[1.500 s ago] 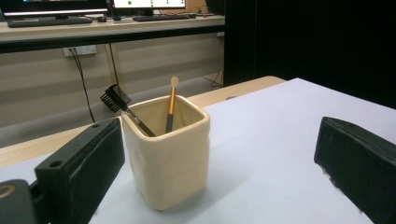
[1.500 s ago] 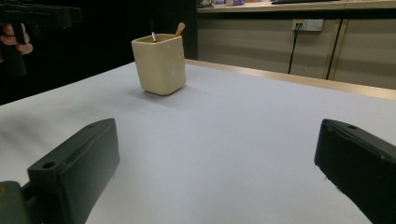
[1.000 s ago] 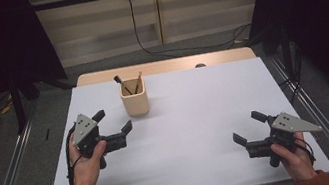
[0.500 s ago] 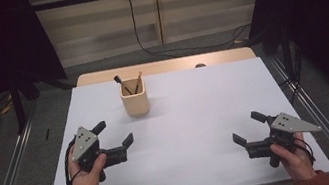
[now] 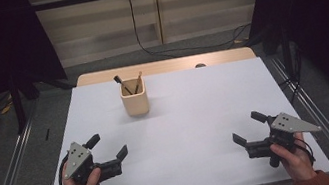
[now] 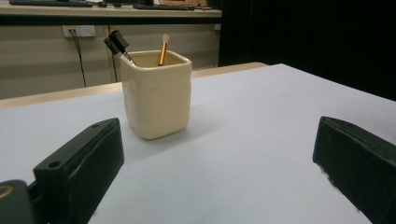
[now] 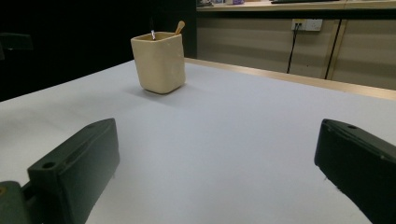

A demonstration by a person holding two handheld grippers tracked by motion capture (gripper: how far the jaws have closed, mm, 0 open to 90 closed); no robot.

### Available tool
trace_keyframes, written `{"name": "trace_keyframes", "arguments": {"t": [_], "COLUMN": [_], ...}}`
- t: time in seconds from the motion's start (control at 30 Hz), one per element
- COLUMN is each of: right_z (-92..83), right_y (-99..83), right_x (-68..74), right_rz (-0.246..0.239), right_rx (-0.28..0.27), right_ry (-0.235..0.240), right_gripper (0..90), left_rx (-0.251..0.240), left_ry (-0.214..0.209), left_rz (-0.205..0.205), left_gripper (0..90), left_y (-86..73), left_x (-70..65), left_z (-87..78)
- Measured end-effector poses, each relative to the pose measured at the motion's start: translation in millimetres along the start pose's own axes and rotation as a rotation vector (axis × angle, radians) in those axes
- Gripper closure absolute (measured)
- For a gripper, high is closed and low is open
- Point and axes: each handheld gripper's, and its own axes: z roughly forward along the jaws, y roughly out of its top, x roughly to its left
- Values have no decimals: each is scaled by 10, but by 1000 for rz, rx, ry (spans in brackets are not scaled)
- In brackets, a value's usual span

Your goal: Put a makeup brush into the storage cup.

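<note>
A cream square cup (image 5: 135, 102) stands upright at the far middle-left of the white table (image 5: 197, 117). It holds a black-headed brush (image 6: 114, 44) and a gold-handled tool (image 6: 163, 46). My left gripper (image 5: 108, 146) rests near the front left, held by a hand, open and empty, its jaws pointing toward the cup (image 6: 156, 95), well short of it. My right gripper (image 5: 247, 128) sits near the front right, also open with nothing between its jaws. In the right gripper view the cup (image 7: 159, 63) stands far off to the upper left.
A wooden strip (image 5: 163, 66) borders the table's far edge. Metal rails (image 5: 312, 108) run along both sides on the floor. A cable (image 5: 145, 50) trails over the floor behind the table, and dark curtains hang at left and right.
My left gripper has drawn back from the cup toward the table's front edge, still open. The right gripper has not moved.
</note>
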Motion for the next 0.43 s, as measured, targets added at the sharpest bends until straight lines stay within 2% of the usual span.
{"name": "trace_keyframes", "arguments": {"t": [0.13, 0.2, 0.27, 0.43], "right_z": [2, 2, 8, 3], "right_y": [1, 2, -2, 1], "right_x": [1, -3, -3, -3], "right_rz": [-2, -9, -11, -14], "right_rx": [1, 1, 3, 2], "right_ry": [1, -6, -5, -1], "right_gripper": [0, 0, 0, 0], "left_rx": [-3, -12, -6, -3], "left_ry": [3, 19, 14, 17], "left_rz": [8, 17, 21, 4], "left_gripper": [19, 19, 19, 16], "left_y": [-31, -52, -62, -86], "left_x": [-6, -30, -47, -36], "left_z": [-23, -46, -55, -49]}}
